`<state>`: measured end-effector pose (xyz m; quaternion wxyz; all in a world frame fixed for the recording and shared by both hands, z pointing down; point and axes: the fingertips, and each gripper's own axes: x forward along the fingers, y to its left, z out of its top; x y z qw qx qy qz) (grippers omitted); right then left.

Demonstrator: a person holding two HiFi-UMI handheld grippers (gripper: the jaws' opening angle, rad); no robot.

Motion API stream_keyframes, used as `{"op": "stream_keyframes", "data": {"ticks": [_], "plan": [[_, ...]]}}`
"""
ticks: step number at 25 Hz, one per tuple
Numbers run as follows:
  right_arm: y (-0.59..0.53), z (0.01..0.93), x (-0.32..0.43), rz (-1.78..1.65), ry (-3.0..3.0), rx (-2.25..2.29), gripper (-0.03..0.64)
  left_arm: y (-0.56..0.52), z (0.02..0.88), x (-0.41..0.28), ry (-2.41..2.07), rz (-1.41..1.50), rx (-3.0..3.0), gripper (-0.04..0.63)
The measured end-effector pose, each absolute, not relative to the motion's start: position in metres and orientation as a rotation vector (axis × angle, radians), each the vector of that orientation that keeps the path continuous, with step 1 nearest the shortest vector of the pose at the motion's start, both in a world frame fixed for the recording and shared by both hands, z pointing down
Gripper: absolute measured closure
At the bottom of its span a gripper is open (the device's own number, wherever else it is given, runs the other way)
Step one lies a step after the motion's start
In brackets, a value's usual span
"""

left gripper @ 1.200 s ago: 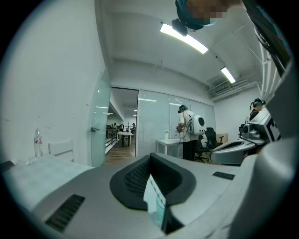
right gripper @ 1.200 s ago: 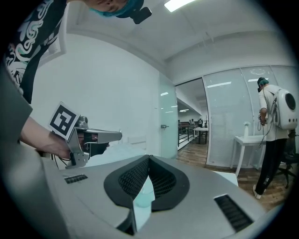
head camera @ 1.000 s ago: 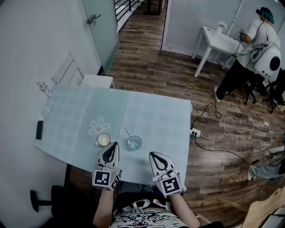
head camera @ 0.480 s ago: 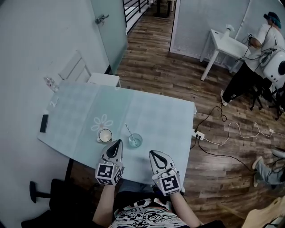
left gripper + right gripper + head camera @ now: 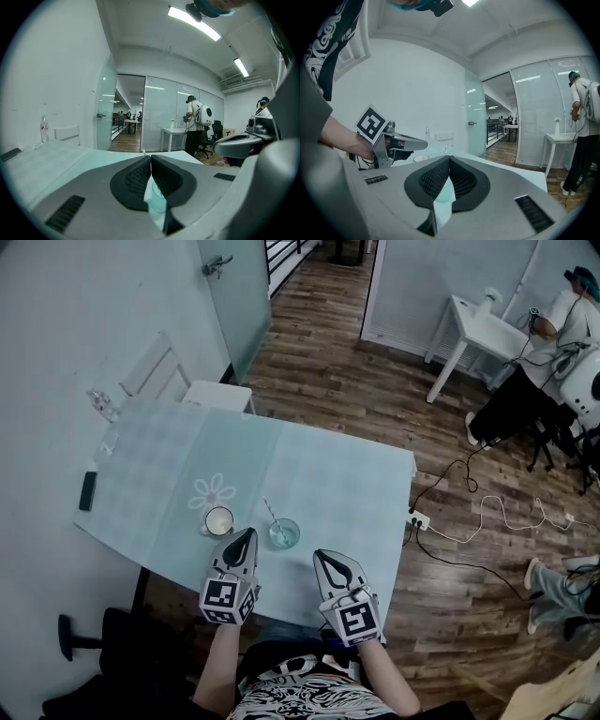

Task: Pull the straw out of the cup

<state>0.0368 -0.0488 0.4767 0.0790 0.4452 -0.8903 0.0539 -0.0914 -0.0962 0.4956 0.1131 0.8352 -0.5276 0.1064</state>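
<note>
A clear glass cup point(image 5: 283, 534) stands near the front edge of the pale teal table point(image 5: 337, 484), and a thin straw point(image 5: 271, 515) leans out of it toward the back left. My left gripper point(image 5: 247, 533) sits just left of the cup, apart from it. Its jaws are beginning to open, though the tips still meet and nothing is between them. In the left gripper view the cup point(image 5: 157, 204) shows through the gap below the left gripper point(image 5: 151, 157). My right gripper point(image 5: 319, 555) is in front and to the right of the cup, shut and empty, as the right gripper point(image 5: 449, 158) also shows in its own view.
A white mug point(image 5: 218, 520) stands left of the cup beside a flower print point(image 5: 213, 491). A black phone point(image 5: 88, 490) and a bottle point(image 5: 100, 404) are at the table's far left. A power strip point(image 5: 417, 518) with cables lies on the floor; a person point(image 5: 548, 343) stands far right.
My left gripper has sunk a little beside the cup. The right gripper has kept its place. The head view has shifted slightly.
</note>
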Motion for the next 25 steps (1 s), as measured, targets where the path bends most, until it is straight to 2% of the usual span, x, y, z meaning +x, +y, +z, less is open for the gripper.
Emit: {"op": "stream_keyframes", "data": {"ticks": [11,13,21,25], "plan": [[-0.065,0.497,0.028,0.172,-2.637,1.24,0.591,-0.114,0.523,-0.081,-1.474,0.304,2.416,0.561],[-0.069,0.502,0.029,0.197,-2.63,1.238,0.591,-0.119,0.526,-0.078,-1.454,0.302,2.413,0.533],[-0.081,0.512,0.024,0.24,-2.611,1.225,0.591,-0.134,0.538,-0.073,-1.398,0.29,2.393,0.503],[-0.086,0.519,0.025,0.246,-2.603,1.214,0.591,-0.139,0.538,-0.069,-1.358,0.271,2.389,0.465]]}}
